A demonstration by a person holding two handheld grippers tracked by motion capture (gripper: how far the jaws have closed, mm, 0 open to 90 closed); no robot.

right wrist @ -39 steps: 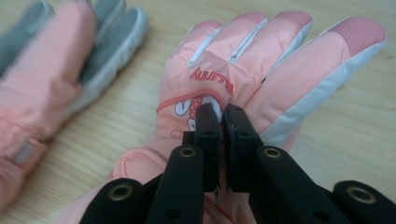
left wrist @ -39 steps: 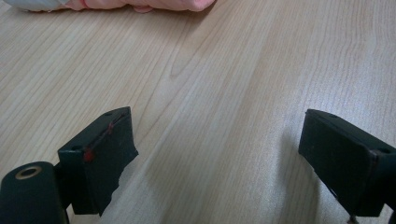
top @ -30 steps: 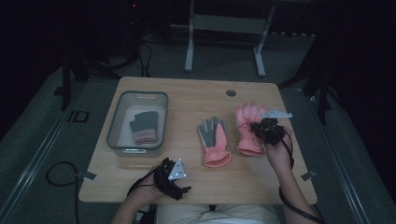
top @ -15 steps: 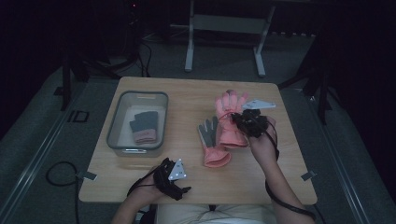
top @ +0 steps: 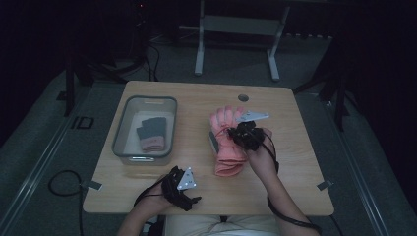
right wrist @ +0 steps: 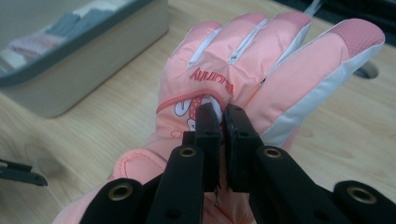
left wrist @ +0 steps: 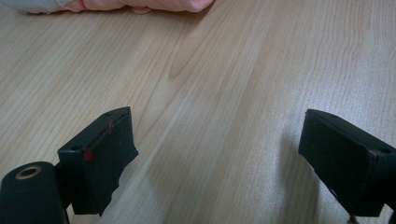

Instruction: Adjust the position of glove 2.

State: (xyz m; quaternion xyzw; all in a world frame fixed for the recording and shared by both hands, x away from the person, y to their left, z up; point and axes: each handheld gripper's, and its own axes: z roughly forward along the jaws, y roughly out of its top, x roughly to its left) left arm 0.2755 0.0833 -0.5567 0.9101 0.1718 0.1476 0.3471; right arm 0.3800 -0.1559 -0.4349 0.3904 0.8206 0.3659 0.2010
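— Pinching what, the right gripper (right wrist: 220, 122)?

— The back of a pink glove (right wrist: 243, 65), jaws clamped on a fold of fabric. The forearm reaches up from five o'clock, wrist bent toward the table's (top: 295, 147) centre. That glove lies over a second glove (top: 213, 141), grey edge showing at nine o'clock.

— And the left gripper (left wrist: 219, 154)?

— Low at the six o'clock edge, jaws spread wide over bare wood, empty. Another pair of gloves (top: 151, 133) sits in the grey bin (top: 119, 132), toward ten o'clock.
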